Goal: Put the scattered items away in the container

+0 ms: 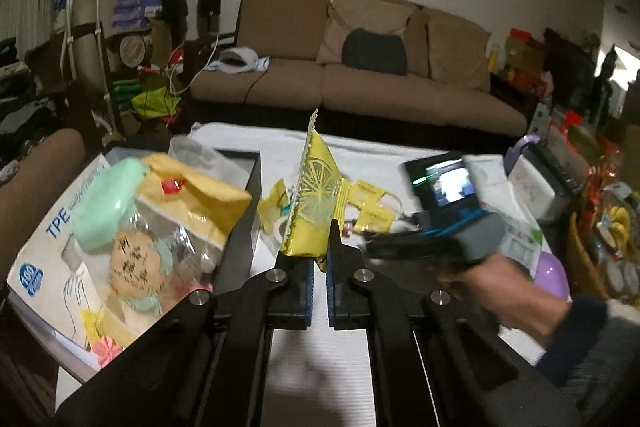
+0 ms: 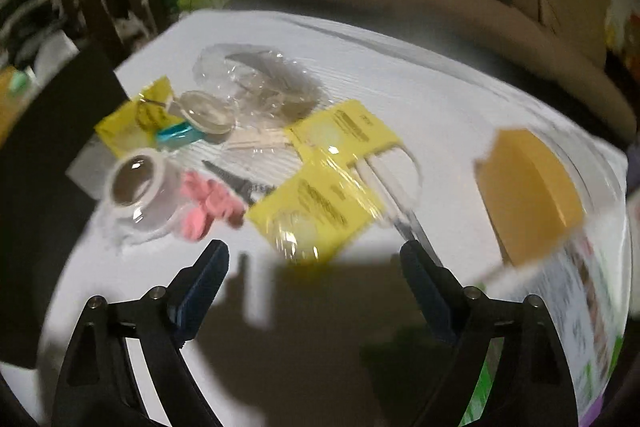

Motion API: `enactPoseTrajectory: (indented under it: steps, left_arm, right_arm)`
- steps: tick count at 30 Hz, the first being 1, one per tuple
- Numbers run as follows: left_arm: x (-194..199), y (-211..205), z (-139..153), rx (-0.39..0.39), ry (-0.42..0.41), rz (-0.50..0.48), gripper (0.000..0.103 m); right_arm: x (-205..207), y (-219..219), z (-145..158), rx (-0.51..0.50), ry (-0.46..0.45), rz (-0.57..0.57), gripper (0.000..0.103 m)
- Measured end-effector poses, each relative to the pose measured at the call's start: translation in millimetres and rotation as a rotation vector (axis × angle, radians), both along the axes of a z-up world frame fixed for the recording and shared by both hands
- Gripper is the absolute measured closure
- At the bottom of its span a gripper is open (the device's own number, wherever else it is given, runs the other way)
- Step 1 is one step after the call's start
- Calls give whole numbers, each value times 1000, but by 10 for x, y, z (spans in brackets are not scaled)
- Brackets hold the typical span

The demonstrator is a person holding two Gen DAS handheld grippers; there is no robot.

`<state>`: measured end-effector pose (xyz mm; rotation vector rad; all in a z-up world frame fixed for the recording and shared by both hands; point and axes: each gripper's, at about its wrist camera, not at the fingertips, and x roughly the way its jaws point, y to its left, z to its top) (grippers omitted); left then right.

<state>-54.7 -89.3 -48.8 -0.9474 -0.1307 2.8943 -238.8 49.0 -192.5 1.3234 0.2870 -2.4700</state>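
My left gripper point(image 1: 319, 259) is shut on a yellow lemon-print packet point(image 1: 316, 203) and holds it upright above the white table. The container, a black box point(image 1: 244, 227) at the left, holds a mint case point(image 1: 108, 203), a yellow bag and a clear packet. My right gripper point(image 2: 314, 259) is open and empty over the table, just short of two yellow-carded packets point(image 2: 320, 203). Beyond them lie a tape roll point(image 2: 138, 187), pink pieces point(image 2: 208, 207), scissors point(image 2: 236, 181), a small yellow sachet point(image 2: 136, 119) and clear plastic wrap point(image 2: 256, 83).
A white TPE glove box point(image 1: 48, 255) sits under the container's left side. An orange pad point(image 2: 528, 187) and a printed packet lie at the table's right. The right hand with its gripper point(image 1: 440, 227) shows in the left view. A brown sofa point(image 1: 360, 83) stands behind.
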Motion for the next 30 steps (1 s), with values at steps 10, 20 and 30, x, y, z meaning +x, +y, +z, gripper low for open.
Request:
enactPoseTrajectory:
  steps: [10,20,30]
  left_arm:
    - [-3,-52,-111,9,-35,11,99]
    - [-19,15,-116,-8,-37,21,99]
    - [-22,37,-67,-6,-31,10,99]
  right_arm:
    - [-76,-131,-158,42,54,-28,47]
    - [443,517,346,-258,56,-27,96]
    - [1311,1155,1047,-302,167,-45,99]
